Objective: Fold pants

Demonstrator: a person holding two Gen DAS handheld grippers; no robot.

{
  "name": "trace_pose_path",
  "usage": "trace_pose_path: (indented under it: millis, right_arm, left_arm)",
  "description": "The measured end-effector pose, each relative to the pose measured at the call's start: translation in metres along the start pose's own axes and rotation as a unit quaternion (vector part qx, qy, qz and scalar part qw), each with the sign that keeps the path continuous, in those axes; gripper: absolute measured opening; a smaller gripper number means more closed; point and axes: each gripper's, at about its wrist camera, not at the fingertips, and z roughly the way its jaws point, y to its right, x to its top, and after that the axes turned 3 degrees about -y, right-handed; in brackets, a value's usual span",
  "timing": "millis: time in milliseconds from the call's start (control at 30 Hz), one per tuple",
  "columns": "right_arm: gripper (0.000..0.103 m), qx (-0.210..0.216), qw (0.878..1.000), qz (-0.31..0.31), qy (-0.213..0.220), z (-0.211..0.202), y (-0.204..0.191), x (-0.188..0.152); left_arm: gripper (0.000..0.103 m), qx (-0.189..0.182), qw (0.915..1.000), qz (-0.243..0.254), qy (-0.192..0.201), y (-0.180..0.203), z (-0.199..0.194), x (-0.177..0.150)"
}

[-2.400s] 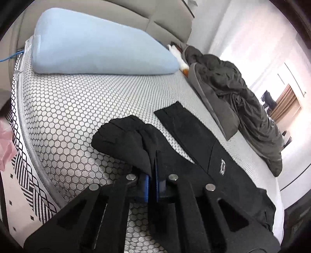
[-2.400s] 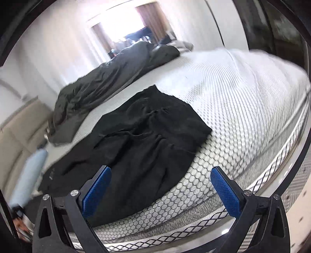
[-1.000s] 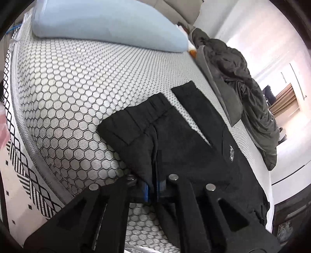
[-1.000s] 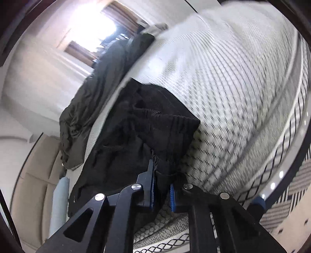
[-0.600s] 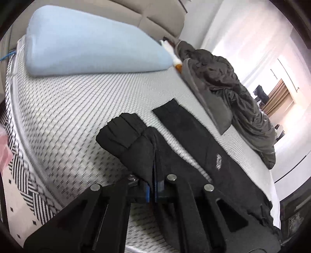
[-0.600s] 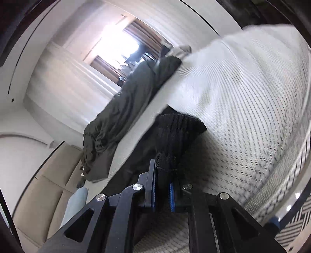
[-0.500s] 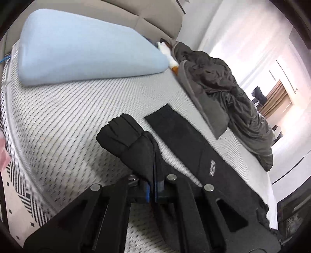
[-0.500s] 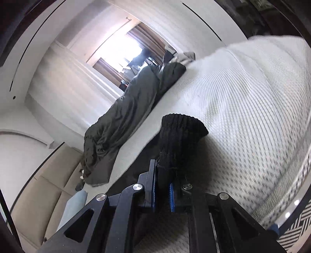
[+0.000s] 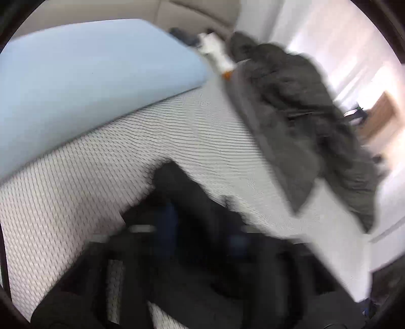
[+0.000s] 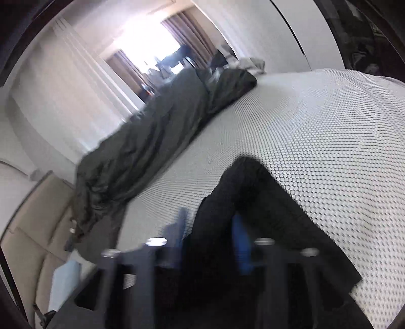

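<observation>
left gripper (image 9: pixel 202 232): jaws parted about halfway, just been opening, blue pads blurred. black pants (image 9: pixel 192 202) between and ahead of the pads, cloth bunched into a dark hump in the gap; too smeared to tell if either pad touches it, but no pinch visible. pants flat on the mattress (image 9: pixel 76 189) right beyond the fingertips, one dark strip reaching forward and slightly left to a blunt end. honeycomb mesh of the mattress to both sides of that strip. further ahead on the left, light blue pillow (image 9: pixel 88 76) along the head of the bed. further ahead on the right, rumpled dark grey duvet (image 9: pixel 303 121) heaped along the far edge. small white and orange object (image 9: pixel 220 60) between pillow and duvet, too blurred to identify. beyond all that, beige padded headboard (image 9: pixel 202 10) and bright curtains.

right gripper (image 10: pixel 210 232): jaws likewise parted about halfway, just been opening. black pants (image 10: pixel 253 197) standing in the gap as a folded ridge, rising ahead of the pads and spreading out to the right onto the mesh; near the right pad, contact unclear, clear gap at the left pad. ahead on the left, same grey duvet (image 10: pixel 152 141) running away toward the window. low on the left, headboard panels and a sliver of the pillow.
</observation>
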Motion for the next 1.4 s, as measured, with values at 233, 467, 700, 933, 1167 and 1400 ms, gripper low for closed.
trace_pose_path:
  millis: [233,467,700,933,1167,1400]
  right_arm:
    - [0.073,-0.022,0.999,-0.041,0.009,-0.003,0.003,-0.019]
    - [0.083,0.025,0.999,-0.026,-0.001,-0.065,0.03,-0.094]
    - [0.084,0.064,0.996,0.05,-0.038,-0.103,0.077,-0.152]
    - [0.083,0.088,0.987,0.11,-0.073,-0.097,0.117,-0.162]
    - [0.075,0.129,0.966,0.204,-0.092,-0.046,0.14,-0.146]
    - [0.003,0.085,0.979,0.146,-0.11,-0.032,0.135,-0.153]
  left_arm:
    - [0.075,-0.023,0.9996,0.011,-0.014,-0.021,-0.006,-0.01]
    - [0.075,-0.086,0.9952,0.014,-0.046,-0.035,-0.044,-0.092]
    - [0.073,-0.158,0.9824,0.031,-0.095,-0.001,-0.065,-0.177]
    - [0.066,-0.162,0.9752,0.01,-0.15,0.027,-0.024,-0.221]
    - [0.063,-0.158,0.9777,-0.004,-0.138,0.044,-0.013,-0.221]
    - [0.056,-0.139,0.9812,0.025,-0.131,0.043,-0.014,-0.216]
